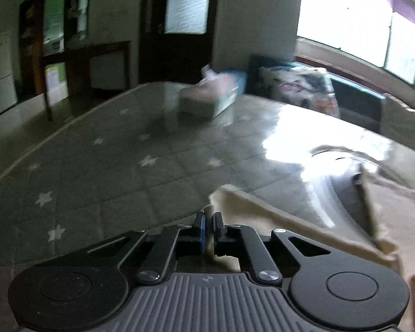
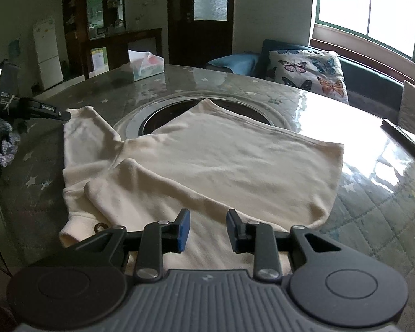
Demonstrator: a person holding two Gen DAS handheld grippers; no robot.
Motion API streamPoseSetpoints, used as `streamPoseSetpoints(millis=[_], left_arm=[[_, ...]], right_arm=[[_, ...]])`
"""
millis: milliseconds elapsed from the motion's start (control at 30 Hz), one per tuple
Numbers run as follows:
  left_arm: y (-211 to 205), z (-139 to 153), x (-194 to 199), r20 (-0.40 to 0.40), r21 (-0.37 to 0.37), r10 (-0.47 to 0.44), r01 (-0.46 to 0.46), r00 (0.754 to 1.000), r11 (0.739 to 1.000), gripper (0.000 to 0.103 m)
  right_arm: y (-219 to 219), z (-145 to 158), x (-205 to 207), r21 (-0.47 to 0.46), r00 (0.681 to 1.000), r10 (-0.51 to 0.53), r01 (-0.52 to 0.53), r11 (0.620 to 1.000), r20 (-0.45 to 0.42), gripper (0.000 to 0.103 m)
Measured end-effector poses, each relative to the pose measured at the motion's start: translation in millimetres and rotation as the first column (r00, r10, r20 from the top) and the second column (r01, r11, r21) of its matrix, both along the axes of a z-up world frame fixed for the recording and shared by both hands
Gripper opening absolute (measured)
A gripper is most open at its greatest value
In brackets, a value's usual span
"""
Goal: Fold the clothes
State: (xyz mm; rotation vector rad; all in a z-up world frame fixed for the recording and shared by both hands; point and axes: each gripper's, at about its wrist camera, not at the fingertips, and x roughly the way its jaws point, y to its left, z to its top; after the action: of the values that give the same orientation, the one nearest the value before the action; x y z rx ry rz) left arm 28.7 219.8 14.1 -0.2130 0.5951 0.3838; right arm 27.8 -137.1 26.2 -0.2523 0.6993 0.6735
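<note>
Two tools at garment edges

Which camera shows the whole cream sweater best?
The right wrist view: the sweater lies spread across the table, sleeves visible. The left wrist view shows only a blurred edge by the left hand-held gripper.

The garment lies on the table, tissue box behind, remote right

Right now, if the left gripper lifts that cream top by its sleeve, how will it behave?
Probably floppy: the cream top lies creased and draped. The pinched sleeve would likely rise first, body trailing. On the glossy table it may slide easily.
</note>
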Motion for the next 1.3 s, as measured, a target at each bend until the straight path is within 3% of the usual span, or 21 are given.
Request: streamPoseSetpoints(millis=[133, 233, 400, 600, 700, 767, 800, 833, 900, 967, 1033, 1167, 1300], left_arm=[[-42.5, 27.0, -6.2, 0.06, 0.01, -0.154, 0.153, 0.986, 0.988, 0.005], [-83.1, 43.9, -8.8, 0.099, 0.022, -0.29, 0.289, 0.952, 0.957, 0.005], [-148.5, 58.5, -7.7, 0.133, 0.02, -0.483, 0.485, 0.866, 0.874, 0.005], [-216.6, 55.0, -8.2, 0.121, 0.016, -0.665, 0.668, 0.737, 0.744, 0.006], [-236.4, 41.8, -7.6, 0.071, 0.011, -0.719, 0.721, 0.691, 0.693, 0.011], [-244.0, 32.4, -9.1, 0.037, 0.019, -0.736, 0.736, 0.676, 0.676, 0.017], [-243.9, 29.9, -10.9, 0.029, 0.023, -0.735, 0.735, 0.677, 0.678, 0.023], [-240.9, 28.8, -11.9, 0.025, 0.027, -0.729, 0.729, 0.684, 0.684, 0.037], [-232.2, 28.3, -14.7, 0.022, 0.041, -0.715, 0.714, 0.699, 0.699, 0.048], [-215.9, 31.6, -19.4, 0.029, 0.069, -0.688, 0.685, 0.725, 0.725, 0.054], [-198.4, 32.4, -22.5, 0.025, 0.09, -0.65, 0.646, 0.759, 0.758, 0.067], [-160.5, 25.2, -34.0, -0.021, 0.113, -0.56, 0.558, 0.828, 0.822, 0.07], [-136.1, 12.6, -45.6, -0.081, 0.11, -0.505, 0.511, 0.859, 0.852, 0.075]], right_arm=[[-8.4, 2.3, -0.6, 0.019, 1.0, -0.025, 0.025, 1.0, -0.002, 0.029], [-15.4, 3.6, -1.0, 0.03, 0.999, -0.044, 0.044, 0.999, -0.001, 0.029], [-30.8, 6.0, -1.7, 0.063, 0.997, -0.078, 0.078, 0.995, -0.003, 0.029], [-50.1, 6.8, -0.5, 0.1, 0.992, -0.128, 0.129, 0.987, -0.017, 0.029], [-56.5, 5.5, 1.5, 0.123, 0.988, -0.148, 0.152, 0.981, -0.043, 0.029], [-58.5, 4.9, 1.7, 0.138, 0.986, -0.155, 0.162, 0.977, -0.059, 0.028], [-58.8, 4.7, 2.0, 0.143, 0.986, -0.155, 0.163, 0.976, -0.065, 0.028], [-58.3, 4.4, 2.3, 0.148, 0.986, -0.153, 0.162, 0.976, -0.072, 0.028], [-56.8, 3.6, 2.4, 0.156, 0.986, -0.142, 0.154, 0.976, -0.085, 0.028], [-53.2, 2.4, 3.2, 0.167, 0.986, -0.126, 0.143, 0.976, -0.105, 0.028], [-46.8, 0.0, 4.4, 0.175, 0.986, -0.103, 0.125, 0.977, -0.131, 0.028], [-30.1, -7.6, 3.9, 0.171, 0.983, -0.055, 0.085, 0.982, -0.177, 0.028], [-17.4, -13.7, 4.0, 0.157, 0.978, -0.047, 0.08, 0.984, -0.201, 0.029]])
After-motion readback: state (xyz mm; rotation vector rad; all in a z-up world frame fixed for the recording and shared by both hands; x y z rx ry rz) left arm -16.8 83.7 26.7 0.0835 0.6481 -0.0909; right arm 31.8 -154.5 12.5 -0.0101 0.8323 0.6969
